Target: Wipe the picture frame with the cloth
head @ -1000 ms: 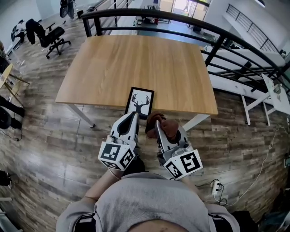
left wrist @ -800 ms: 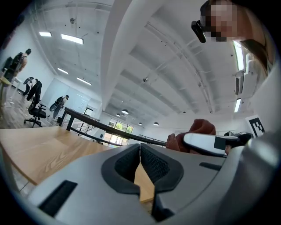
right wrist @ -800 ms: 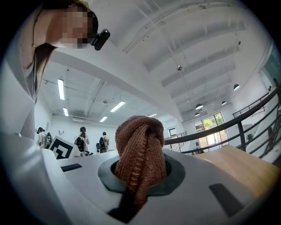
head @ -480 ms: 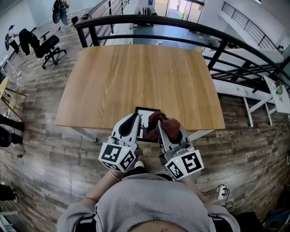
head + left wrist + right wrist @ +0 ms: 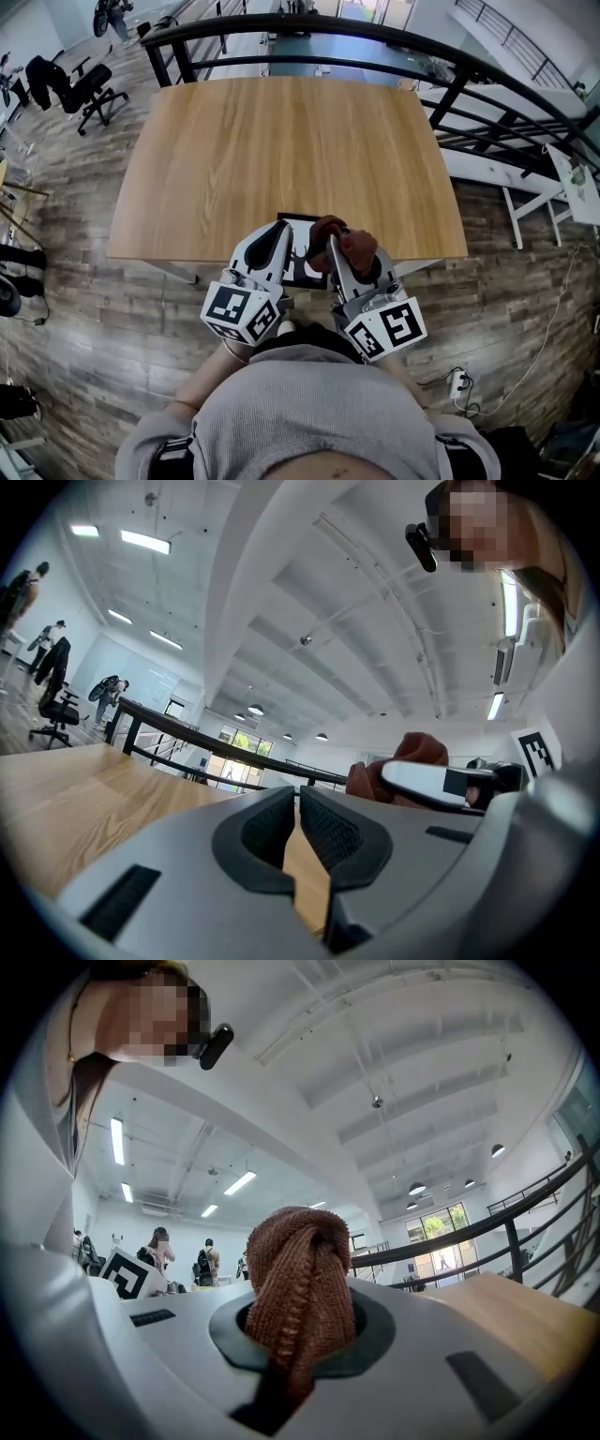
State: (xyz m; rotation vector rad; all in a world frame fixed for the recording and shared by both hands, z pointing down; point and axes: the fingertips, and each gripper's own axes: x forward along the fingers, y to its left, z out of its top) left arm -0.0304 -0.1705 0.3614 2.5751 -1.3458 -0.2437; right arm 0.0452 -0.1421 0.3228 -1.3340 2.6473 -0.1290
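The picture frame (image 5: 303,265) lies flat on the wooden bench (image 5: 281,141), right at its near edge and roughly midway along it. It has a black border and a white sheet with a dark antlered figure, and only a strip of it shows between the two grippers, which hide its sides.

The left gripper (image 5: 278,229) points out over the bench above the frame's left part. Its fingers (image 5: 330,834) are pressed together with nothing between them; in the left gripper view only a thin wedge of bench wood shows behind their dark ribbed pads. Whether this gripper touches the frame cannot be told.

The right gripper (image 5: 332,242) lies just beside it, over the frame's right part, and its fingers are clamped on the cloth (image 5: 349,249) — a rust-brown knitted cloth. In the right gripper view the cloth stands up from between the pads as a bunched, folded knot. From the head view it bulges over the gripper's tip, above the frame's upper right corner; contact with the frame cannot be made out.

The person's grey sweater (image 5: 309,412) fills the bottom of the head view. Beyond the bench's far edge runs a black railing (image 5: 375,37), and a black office chair (image 5: 80,86) stands on the plank floor (image 5: 94,309) at the upper left.
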